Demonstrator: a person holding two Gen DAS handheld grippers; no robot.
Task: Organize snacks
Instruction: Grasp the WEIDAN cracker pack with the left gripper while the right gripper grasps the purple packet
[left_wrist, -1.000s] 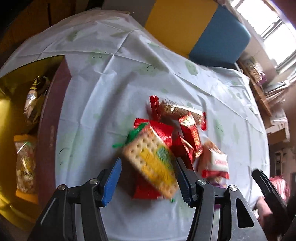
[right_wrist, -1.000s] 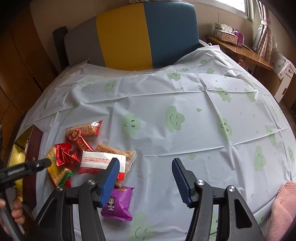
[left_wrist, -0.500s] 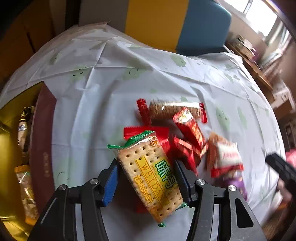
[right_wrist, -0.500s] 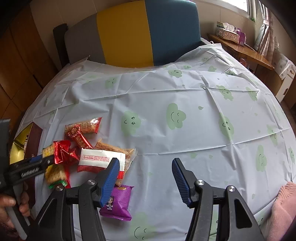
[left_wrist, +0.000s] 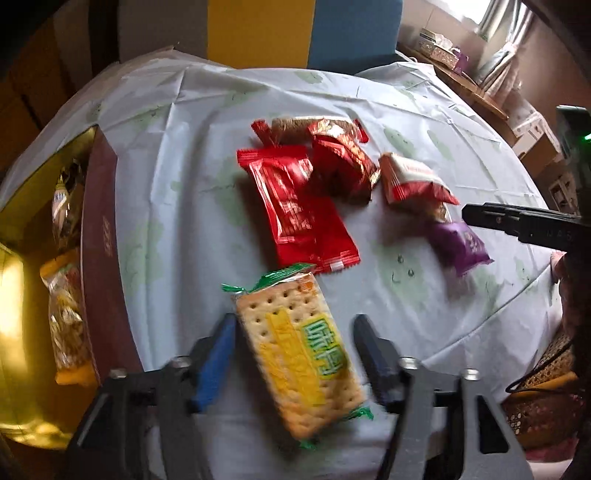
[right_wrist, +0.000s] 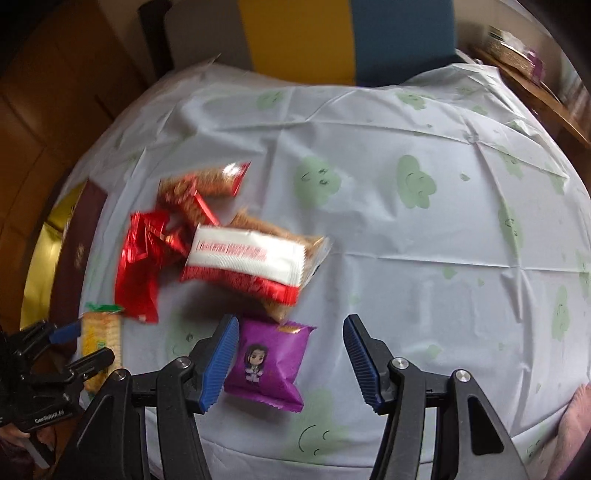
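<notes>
Where left wrist sees gold box (left_wrist: 22, 280), right wrist mostly tablecloth (right_wrist: 406, 258).

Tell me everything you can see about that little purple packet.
The purple packet is a small, puffy pillow pouch of glossy foil-like wrap with crimped ends, an orange strip at its top edge and a cartoon figure printed on the front. It lies flat on the cloud-print tablecloth, sealed, just below the white-and-red snack pack. It sits between the right gripper's blue pads, which are opening and not pressing it.
</notes>
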